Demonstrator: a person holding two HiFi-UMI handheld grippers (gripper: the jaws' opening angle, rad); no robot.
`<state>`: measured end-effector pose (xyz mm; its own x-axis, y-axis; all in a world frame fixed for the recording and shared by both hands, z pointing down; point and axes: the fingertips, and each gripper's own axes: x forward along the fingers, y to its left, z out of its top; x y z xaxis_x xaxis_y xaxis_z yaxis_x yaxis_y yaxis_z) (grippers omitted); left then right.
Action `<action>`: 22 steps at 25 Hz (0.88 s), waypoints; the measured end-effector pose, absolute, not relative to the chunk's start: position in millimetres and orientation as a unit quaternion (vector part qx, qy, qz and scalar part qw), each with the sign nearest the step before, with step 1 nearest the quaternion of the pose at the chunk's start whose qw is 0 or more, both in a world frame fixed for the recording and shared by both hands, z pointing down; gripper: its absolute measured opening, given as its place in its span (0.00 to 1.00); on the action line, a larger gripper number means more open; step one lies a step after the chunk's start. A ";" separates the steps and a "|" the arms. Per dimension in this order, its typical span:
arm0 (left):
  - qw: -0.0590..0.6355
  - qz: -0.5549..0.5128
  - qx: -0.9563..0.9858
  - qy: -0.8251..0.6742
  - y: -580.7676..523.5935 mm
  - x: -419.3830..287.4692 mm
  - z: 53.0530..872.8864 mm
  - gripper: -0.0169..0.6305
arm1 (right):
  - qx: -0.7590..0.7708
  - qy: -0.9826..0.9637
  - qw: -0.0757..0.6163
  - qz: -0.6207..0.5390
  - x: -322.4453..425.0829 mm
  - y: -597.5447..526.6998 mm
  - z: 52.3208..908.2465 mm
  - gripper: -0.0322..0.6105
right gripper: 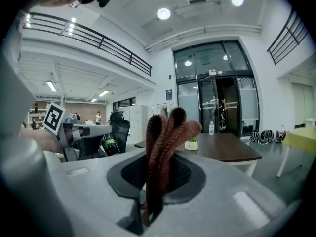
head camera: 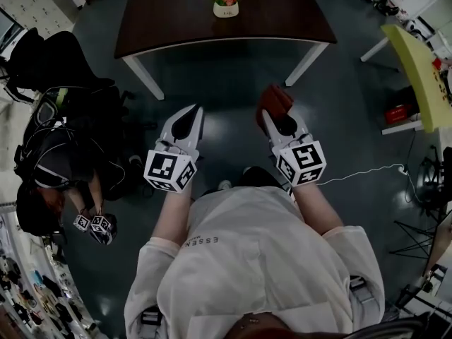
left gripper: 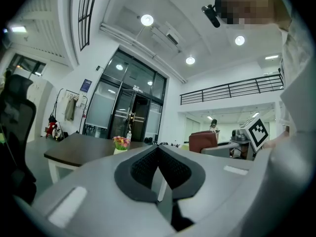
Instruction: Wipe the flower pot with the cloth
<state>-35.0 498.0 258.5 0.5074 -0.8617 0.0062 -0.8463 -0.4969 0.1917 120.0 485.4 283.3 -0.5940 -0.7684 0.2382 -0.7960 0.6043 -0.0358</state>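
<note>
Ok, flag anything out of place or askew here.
Nothing stands out. The flower pot stands upright on the table, the cloth is bunched in the right claw, and the left claw is shut and empty.

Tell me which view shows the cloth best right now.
The right gripper view: the cloth stands folded in mid-frame, clamped by the right hand-held gripper, its knit texture plain. The head view shows only a reddish bunch past that gripper's tip; the left gripper view, a small distant reddish patch.
</note>
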 end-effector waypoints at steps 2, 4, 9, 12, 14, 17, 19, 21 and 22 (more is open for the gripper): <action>0.091 -0.044 0.861 -0.499 492.7 -42.5 263.7 0.05 | 0.438 -0.891 0.100 0.072 115.4 478.7 286.0 0.13; 0.095 -0.041 0.859 -0.501 483.6 -47.3 268.0 0.05 | 0.435 -0.892 0.102 0.073 111.9 468.8 288.9 0.13; 0.100 -0.042 0.854 -0.509 443.8 -51.3 278.6 0.05 | 0.427 -0.895 0.100 0.082 111.5 425.2 302.8 0.13; 0.102 -0.049 0.852 -0.511 408.6 -50.9 286.5 0.05 | 0.419 -0.898 0.097 0.093 112.6 386.9 315.3 0.13; 0.101 -0.052 0.853 -0.509 380.8 -47.1 289.3 0.05 | 0.414 -0.900 0.094 0.101 116.5 357.6 318.5 0.13; 0.095 -0.040 0.855 -0.509 329.0 -38.9 289.4 0.05 | 0.411 -0.902 0.088 0.102 125.9 303.0 313.8 0.13; 0.092 -0.035 0.855 -0.509 292.8 -34.1 288.4 0.05 | 0.408 -0.903 0.090 0.105 131.1 265.5 314.5 0.13; 0.093 -0.033 0.852 -0.514 259.7 -32.5 289.6 0.05 | 0.400 -0.904 0.097 0.113 133.5 233.1 320.6 0.13; 0.093 -0.031 0.850 -0.518 244.6 -32.4 291.2 0.05 | 0.395 -0.906 0.102 0.116 134.1 219.2 324.3 0.13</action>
